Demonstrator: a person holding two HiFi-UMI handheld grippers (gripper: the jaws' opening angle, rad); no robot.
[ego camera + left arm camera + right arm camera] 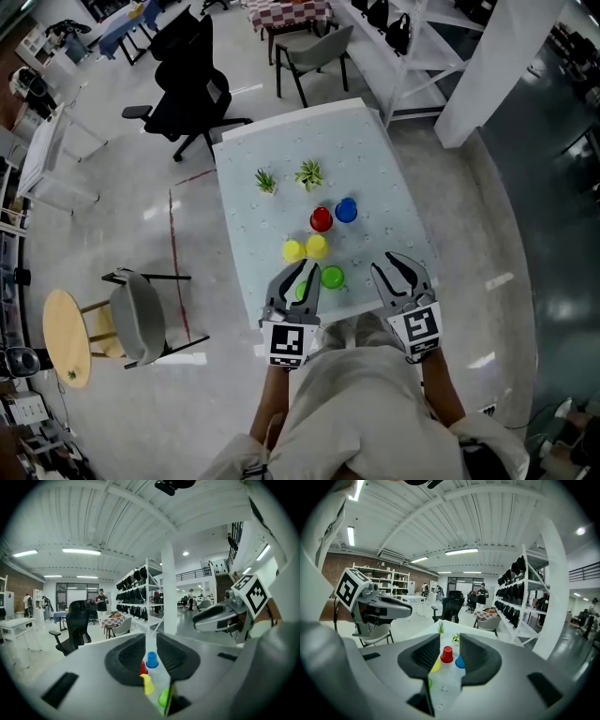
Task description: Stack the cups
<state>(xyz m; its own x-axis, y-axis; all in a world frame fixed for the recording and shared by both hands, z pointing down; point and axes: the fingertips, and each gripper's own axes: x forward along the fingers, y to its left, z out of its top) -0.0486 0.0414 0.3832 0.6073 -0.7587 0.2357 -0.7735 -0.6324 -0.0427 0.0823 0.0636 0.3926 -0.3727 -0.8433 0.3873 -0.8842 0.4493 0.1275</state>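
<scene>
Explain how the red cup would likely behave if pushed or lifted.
The red cup looks small and plastic, so it is probably light and stiff. Its tapered wall may slip in a loose grip. It stands free on the smooth table, close to the blue cup, so a push might knock them together.

**Jaws Closed, Nothing Held**

The left gripper and the right gripper are side by side, a little apart, pointing far and slightly down. Each has its jaws closed with nothing held between them.
</scene>
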